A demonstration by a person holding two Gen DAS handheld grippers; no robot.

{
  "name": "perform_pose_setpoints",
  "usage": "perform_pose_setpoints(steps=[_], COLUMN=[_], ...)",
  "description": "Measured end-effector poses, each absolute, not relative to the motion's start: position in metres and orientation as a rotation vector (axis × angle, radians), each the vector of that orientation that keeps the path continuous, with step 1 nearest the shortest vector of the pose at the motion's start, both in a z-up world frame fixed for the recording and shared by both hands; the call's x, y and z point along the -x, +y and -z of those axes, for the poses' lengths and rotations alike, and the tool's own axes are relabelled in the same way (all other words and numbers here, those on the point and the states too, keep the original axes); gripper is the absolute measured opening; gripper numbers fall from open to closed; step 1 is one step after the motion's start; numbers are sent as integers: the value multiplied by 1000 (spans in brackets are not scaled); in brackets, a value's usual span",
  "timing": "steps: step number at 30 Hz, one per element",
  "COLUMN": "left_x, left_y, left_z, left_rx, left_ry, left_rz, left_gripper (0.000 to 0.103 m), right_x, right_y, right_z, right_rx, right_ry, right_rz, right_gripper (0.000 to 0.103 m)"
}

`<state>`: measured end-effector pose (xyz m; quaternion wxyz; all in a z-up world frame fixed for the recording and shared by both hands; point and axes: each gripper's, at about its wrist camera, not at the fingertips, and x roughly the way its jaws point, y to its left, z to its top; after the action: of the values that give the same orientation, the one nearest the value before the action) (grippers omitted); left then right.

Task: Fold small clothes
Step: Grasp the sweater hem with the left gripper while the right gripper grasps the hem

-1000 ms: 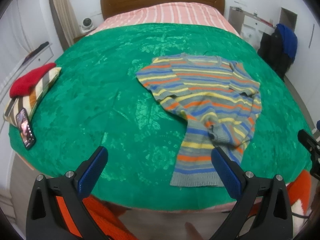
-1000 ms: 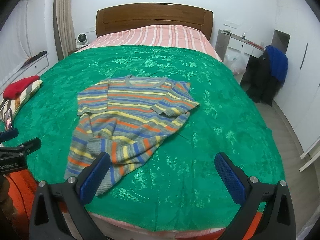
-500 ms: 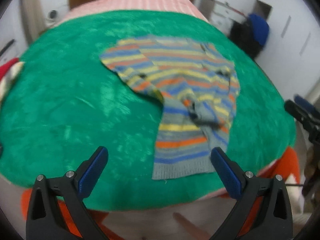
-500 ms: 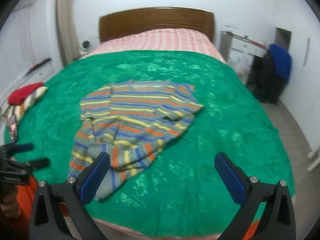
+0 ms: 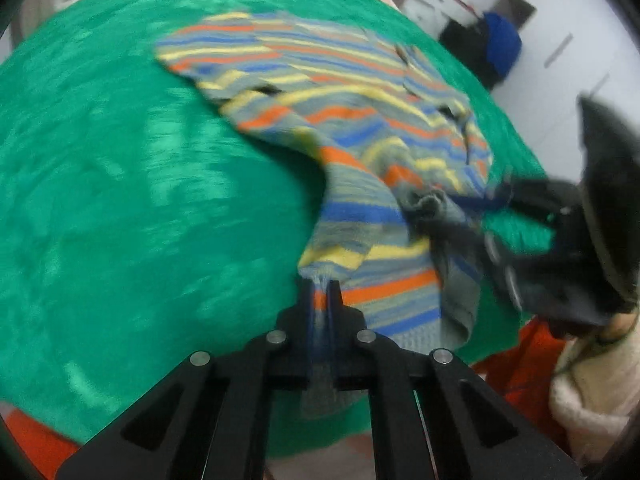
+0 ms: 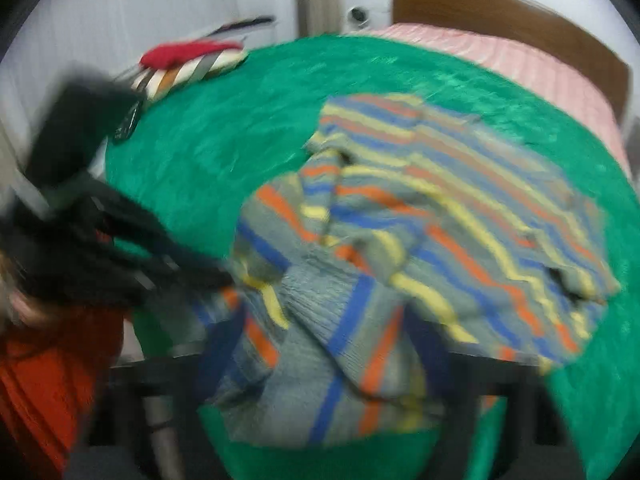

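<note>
A small striped sweater in grey, blue, orange and yellow lies on the green bedspread. My left gripper is shut on the sweater's near hem at its left corner. My right gripper shows at the right of the left wrist view, closed on the hem's other bunched corner. In the blurred right wrist view the sweater drapes over my right gripper's fingers and hides them; the left gripper reaches in from the left.
A red and striped folded pile and a phone lie at the bed's left edge. A wooden headboard stands at the far end. Dark and blue clothes hang at the right.
Both grippers have moved in to the sweater's near hem and shut on it, one at each corner. The hem is lifted and bunched; before, both were open and back from the bed.
</note>
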<state>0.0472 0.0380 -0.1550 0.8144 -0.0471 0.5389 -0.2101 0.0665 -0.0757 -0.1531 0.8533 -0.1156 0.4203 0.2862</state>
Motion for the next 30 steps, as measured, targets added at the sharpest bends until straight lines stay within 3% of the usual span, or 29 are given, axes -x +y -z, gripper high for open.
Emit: perform_pose_setpoints(steps=[1, 6, 11, 13, 14, 15, 17, 19, 22, 24, 25, 26, 30], left_x=[-42, -21, -20, -20, -19, -18, -13, -10, -8, -10, -10, -10, -13], left_y=[48, 90, 77, 73, 73, 73, 74, 70, 60, 50, 47, 47, 53], left_z=[151, 142, 163, 172, 174, 174, 172, 174, 186, 193, 194, 193, 190], left_rx=[112, 148, 86, 57, 57, 62, 66, 30, -27, -79, -96, -85, -12], left_ry=[1148, 1155, 1189, 1205, 1208, 1209, 1197, 1199, 1248, 1255, 1249, 1250, 1265], left_rz=[433, 379, 351, 332, 333, 344, 353, 344, 324, 306, 299, 309, 340], left_gripper=[4, 4, 7, 10, 21, 40, 63, 65, 58, 43, 30, 9, 3], right_x=[-68, -26, 29, 41, 45, 53, 63, 62, 47, 32, 27, 25, 34], right_y=[-77, -138, -216, -235, -243, -250, -267, -275, -278, -275, -272, -272, -274], right_z=[157, 126, 130, 141, 146, 150, 151, 153, 172, 193, 202, 207, 204], right_rx=[248, 108, 45, 47, 37, 5, -117, -244, -434, -522, -522, -523, -566], right_ry=[900, 864, 939, 975, 996, 1004, 990, 983, 1008, 1091, 1143, 1164, 1143], right_rz=[-583, -563, -409, -321, -292, -289, -318, -345, -355, -333, -291, -256, -278], right_gripper=[6, 6, 7, 19, 39, 62, 75, 75, 75, 75, 74, 70, 68])
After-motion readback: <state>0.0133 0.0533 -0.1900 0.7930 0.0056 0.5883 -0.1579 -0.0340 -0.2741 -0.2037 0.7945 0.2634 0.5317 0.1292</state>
